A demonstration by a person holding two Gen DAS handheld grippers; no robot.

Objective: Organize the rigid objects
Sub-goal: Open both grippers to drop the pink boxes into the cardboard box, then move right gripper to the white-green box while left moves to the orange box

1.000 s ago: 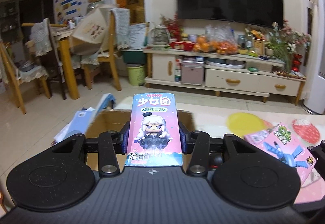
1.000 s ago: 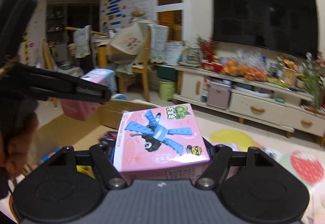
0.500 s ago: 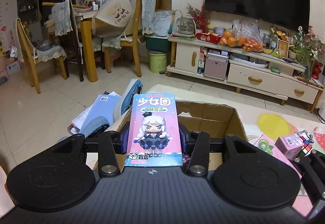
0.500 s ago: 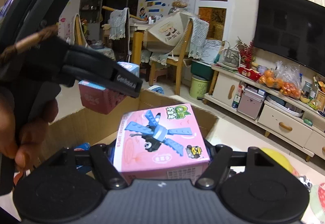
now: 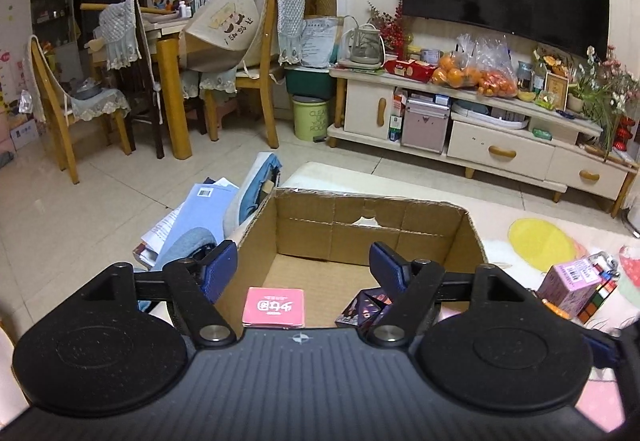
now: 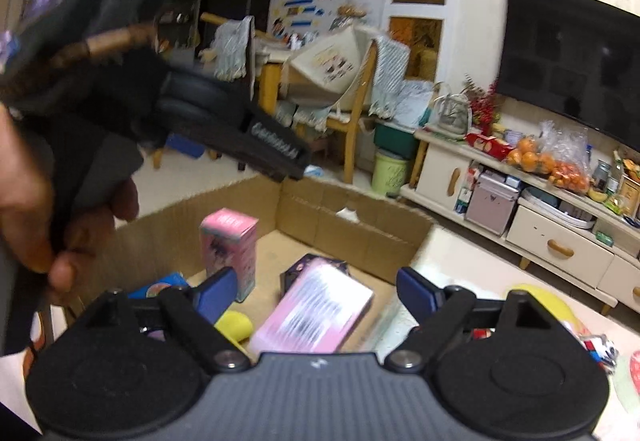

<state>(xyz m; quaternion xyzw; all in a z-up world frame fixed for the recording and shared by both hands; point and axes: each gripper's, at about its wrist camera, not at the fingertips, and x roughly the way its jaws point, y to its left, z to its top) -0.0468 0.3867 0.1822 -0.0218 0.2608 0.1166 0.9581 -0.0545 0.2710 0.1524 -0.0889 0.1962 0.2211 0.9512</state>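
My left gripper (image 5: pixel 303 265) is open and empty above an open cardboard box (image 5: pixel 360 229). The pink doll box (image 5: pixel 273 307) stands upright inside it, next to a dark box (image 5: pixel 362 307). My right gripper (image 6: pixel 316 291) is open; the pink brick-toy box (image 6: pixel 316 311), blurred, is below its jaws in the cardboard box (image 6: pixel 352 229). The doll box (image 6: pixel 229 245) stands upright at the left there. The left gripper's body (image 6: pixel 224 129) hangs above it.
A pink box and a Rubik's cube (image 5: pixel 580 283) lie on the mat right of the cardboard box. Books and papers (image 5: pixel 200 217) lie on the floor left of it. A TV cabinet (image 5: pixel 460 129) and dining chairs (image 5: pixel 256 73) stand behind.
Both grippers opened over the cardboard box. The doll box left my left gripper and now stands in the box; the brick-toy box left my right gripper and is dropping in.
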